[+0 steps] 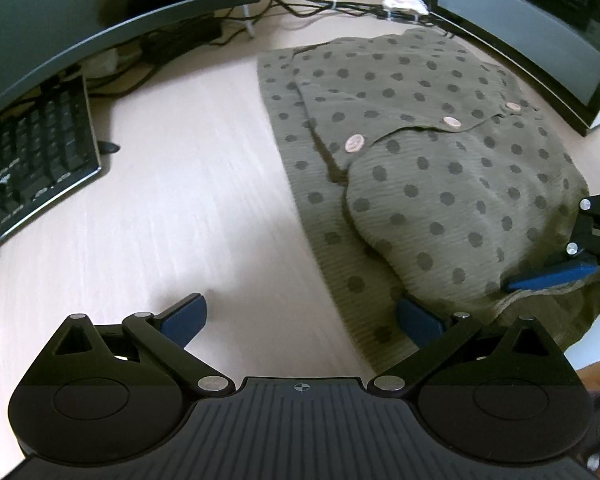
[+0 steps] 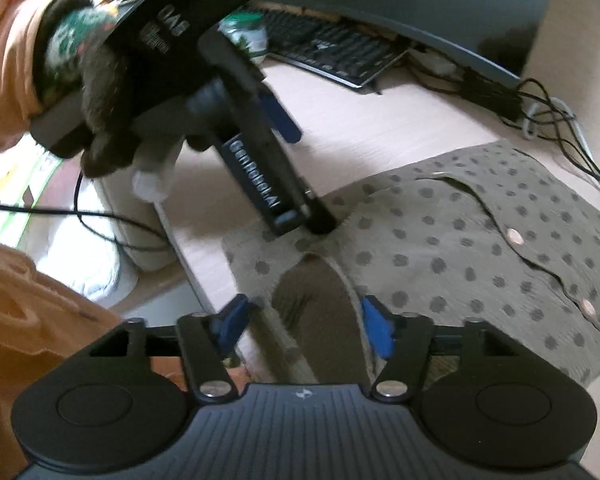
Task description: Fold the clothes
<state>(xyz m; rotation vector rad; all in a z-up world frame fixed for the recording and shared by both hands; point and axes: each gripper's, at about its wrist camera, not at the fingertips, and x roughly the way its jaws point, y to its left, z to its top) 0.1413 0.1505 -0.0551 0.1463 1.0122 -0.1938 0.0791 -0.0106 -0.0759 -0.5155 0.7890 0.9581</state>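
Nearest the lens in the left wrist view, the left gripper [image 1: 300, 320] is seen spread wide, with nothing pinched. Its left blue pad hangs over the bare desk [image 1: 160, 200]; its right pad [image 1: 418, 320] is tucked against the near fold of the shirt [image 1: 440, 184], whether touching or just above it cannot be told.

The shirt, olive with dark dots and pink buttons [image 1: 355, 143], is laid on the desk in the right half of that frame, its long axis running from the lower centre up toward the monitors [image 1: 540, 20] at the top. A keyboard [image 1: 32, 160] sits well apart at the left.

In the right wrist view, the right gripper [image 2: 304, 324] is held partly open above the shirt's near edge, a flap of plain lining lying between the pads [image 2: 378, 330] without being pressed. Nothing is gripped by it.

Both claws are judged to stand at the near hem, the left at the cloth's left edge, the right further in. The next fold is therefore likely to be carried away along the long axis.
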